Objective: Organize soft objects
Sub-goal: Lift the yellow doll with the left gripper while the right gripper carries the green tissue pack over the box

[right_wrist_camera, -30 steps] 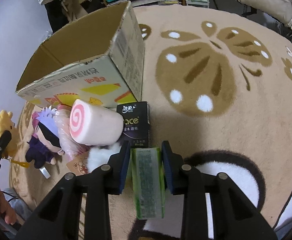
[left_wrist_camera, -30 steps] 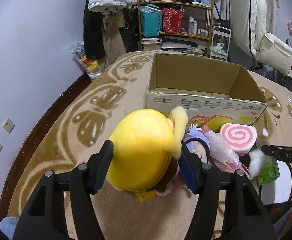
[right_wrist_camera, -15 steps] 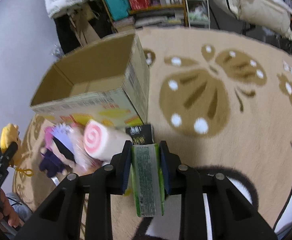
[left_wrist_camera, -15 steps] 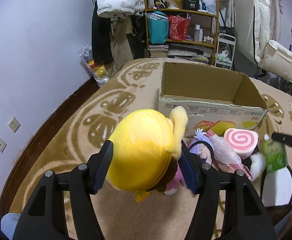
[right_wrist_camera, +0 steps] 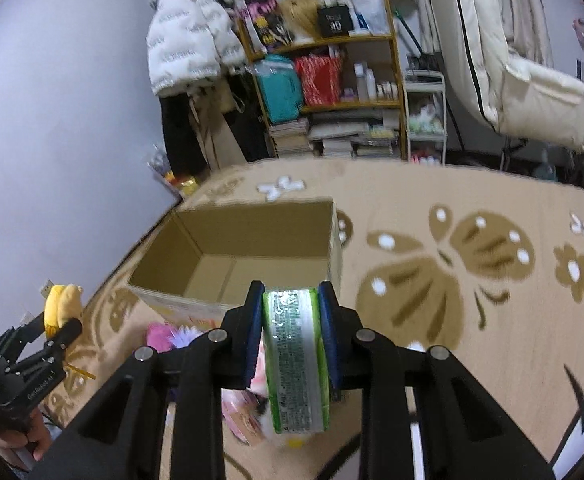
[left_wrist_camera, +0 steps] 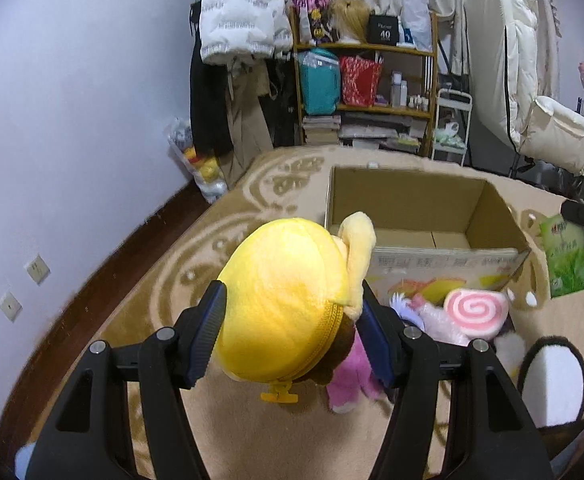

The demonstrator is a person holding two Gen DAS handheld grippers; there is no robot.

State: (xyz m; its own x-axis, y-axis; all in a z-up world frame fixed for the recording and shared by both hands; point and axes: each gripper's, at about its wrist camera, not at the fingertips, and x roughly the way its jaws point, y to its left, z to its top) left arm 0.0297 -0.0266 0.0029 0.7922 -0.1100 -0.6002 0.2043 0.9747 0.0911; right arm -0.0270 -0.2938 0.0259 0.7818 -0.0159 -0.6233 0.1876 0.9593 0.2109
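My left gripper [left_wrist_camera: 292,332] is shut on a yellow plush toy [left_wrist_camera: 283,300] and holds it above the rug, in front of the open cardboard box [left_wrist_camera: 420,216]. My right gripper [right_wrist_camera: 292,312] is shut on a green tissue pack [right_wrist_camera: 296,356], lifted near the box [right_wrist_camera: 243,252]; the pack also shows in the left wrist view [left_wrist_camera: 568,260]. A pink swirl roll plush [left_wrist_camera: 474,314] and a purple-haired doll [left_wrist_camera: 352,376] lie on the rug by the box front. The box looks empty inside.
A patterned beige rug [right_wrist_camera: 452,280] covers the floor. A wooden shelf [left_wrist_camera: 364,92] with bags and books stands behind, with hanging coats [left_wrist_camera: 235,36] and a white chair [left_wrist_camera: 556,136]. The wall [left_wrist_camera: 71,120] is at the left.
Both grippers have risen with their loads. The green tissue pack has come up off the rug to box height, and both views tilted up toward the box and shelf.
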